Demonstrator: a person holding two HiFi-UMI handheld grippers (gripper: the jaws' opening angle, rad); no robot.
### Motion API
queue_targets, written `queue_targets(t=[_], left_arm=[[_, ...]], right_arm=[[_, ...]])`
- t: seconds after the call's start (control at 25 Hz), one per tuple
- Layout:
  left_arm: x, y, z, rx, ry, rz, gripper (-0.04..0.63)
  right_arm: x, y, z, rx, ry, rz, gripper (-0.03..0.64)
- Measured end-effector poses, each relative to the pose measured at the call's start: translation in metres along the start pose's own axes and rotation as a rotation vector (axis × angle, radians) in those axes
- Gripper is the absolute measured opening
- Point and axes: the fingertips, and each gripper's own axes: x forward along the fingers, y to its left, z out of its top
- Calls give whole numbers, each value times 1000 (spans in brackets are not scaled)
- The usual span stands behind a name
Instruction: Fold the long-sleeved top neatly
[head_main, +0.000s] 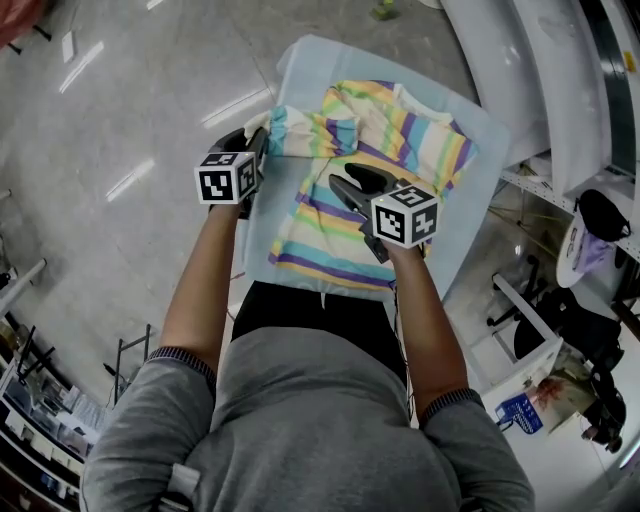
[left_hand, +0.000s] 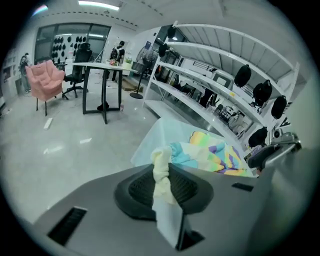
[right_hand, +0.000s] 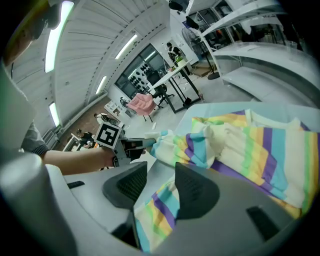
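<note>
The striped long-sleeved top (head_main: 400, 140) lies spread on the pale-blue-covered bench (head_main: 300, 60). The left tongs (head_main: 258, 138) are clamped on the cream cuff (left_hand: 160, 172) of one sleeve (head_main: 310, 130) at the top's left edge. The right tongs (head_main: 345, 185) hover over the top's body with their jaws half apart, and striped fabric shows in the gap.

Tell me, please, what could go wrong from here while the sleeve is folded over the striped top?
1. The left gripper pinches only the cream cuff; so narrow a bite might slip free once the sleeve is carried across.
2. The right gripper sits over the striped top with jaws apart, not clamping, so the body may drag and bunch.
3. The cuff hangs near the table cover's left edge; if dropped, the sleeve could fall off it.
</note>
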Motion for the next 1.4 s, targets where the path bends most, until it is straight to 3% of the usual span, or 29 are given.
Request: queue_targets(t=[0.72, 1.16, 1.4], left_arm=[[-108, 17, 110, 82, -198, 130, 64], [-142, 27, 140, 108, -242, 204, 66], [-145, 1, 148, 190, -273, 197, 66]], right_arm=[[-55, 25, 33, -75, -78, -36, 189], [-102, 27, 41, -82, -126, -85, 189], [-118, 21, 43, -85, -151, -85, 189]])
